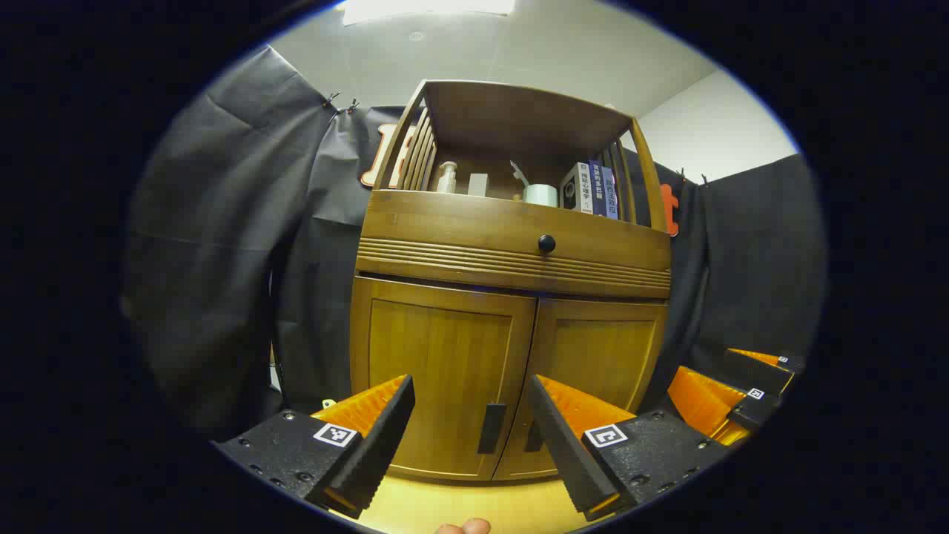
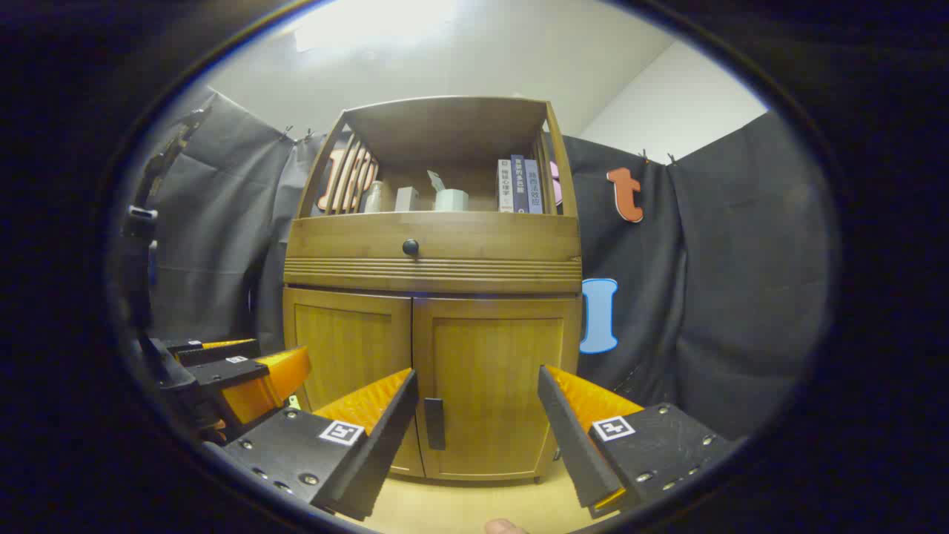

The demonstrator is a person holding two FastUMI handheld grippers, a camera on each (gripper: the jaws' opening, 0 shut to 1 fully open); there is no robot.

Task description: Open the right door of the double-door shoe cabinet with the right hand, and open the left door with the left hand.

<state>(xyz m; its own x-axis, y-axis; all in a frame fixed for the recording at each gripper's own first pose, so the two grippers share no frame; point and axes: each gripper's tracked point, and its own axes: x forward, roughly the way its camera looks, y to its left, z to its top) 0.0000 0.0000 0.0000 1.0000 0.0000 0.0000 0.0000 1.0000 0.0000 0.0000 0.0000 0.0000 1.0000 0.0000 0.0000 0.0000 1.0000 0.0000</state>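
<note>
Doors on the shoe cabinet (image 2: 432, 297) are both sitting flush and closed, so the opening has not begun and the approach is the step in hand. In the right gripper view the right gripper (image 2: 477, 415) is hanging short of the cabinet front with its fingers spread wide and nothing between them; the right door (image 2: 495, 393) is filling the gap ahead, and its dark vertical handle (image 2: 434, 423) is standing at the door's inner edge, just right of the near left finger. The left gripper (image 1: 469, 419) is likewise facing the cabinet with its fingers gaping and gripping nothing, and in its own view the left door (image 1: 441, 378) is lying ahead with its handle (image 1: 491, 428) between the fingers but farther off. Both handles are sitting low, side by side at the centre seam. Above the doors a drawer with a round black knob (image 1: 546, 243) is running across, and books (image 1: 597, 189) and a white cup (image 1: 540, 195) are resting on the open shelf.

Judging from this, the right hand is due to go first: it is needing to travel forward and a little left until the fingers are straddling the right door's handle, then to close and pull back along the door's swing. The left hand's turn is coming after.
</note>
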